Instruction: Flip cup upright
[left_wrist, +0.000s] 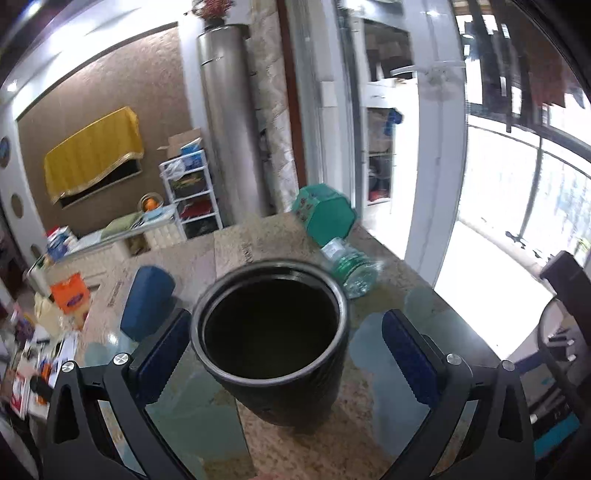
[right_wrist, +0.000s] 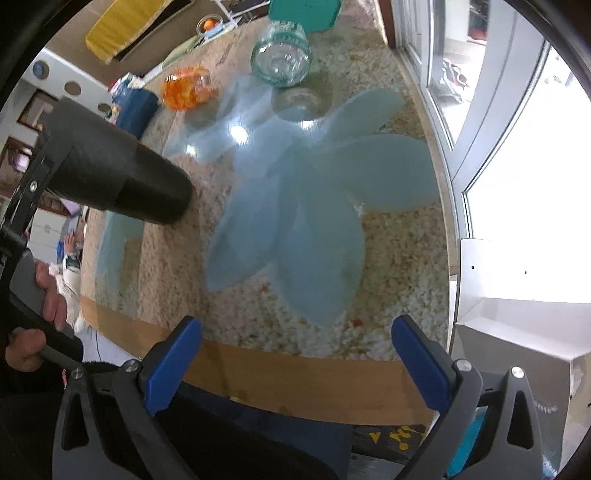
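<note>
A black ribbed cup (left_wrist: 271, 341) stands upright on the glass-topped table (left_wrist: 388, 373), its open mouth facing up. My left gripper (left_wrist: 288, 354) is open; its blue pads (left_wrist: 168, 356) sit on either side of the cup without touching it. In the right wrist view the cup (right_wrist: 147, 188) shows at the left with the left gripper's frame around it. My right gripper (right_wrist: 297, 363) is open and empty above the table's front wooden edge.
A clear green-tinted plastic bottle (left_wrist: 351, 267) lies behind the cup, and a teal box (left_wrist: 325, 214) sits beyond it. A blue case (left_wrist: 146, 301) is at the left. An orange jar (right_wrist: 186, 86) stands at the back. The glass bears a pale blue petal pattern (right_wrist: 295, 206).
</note>
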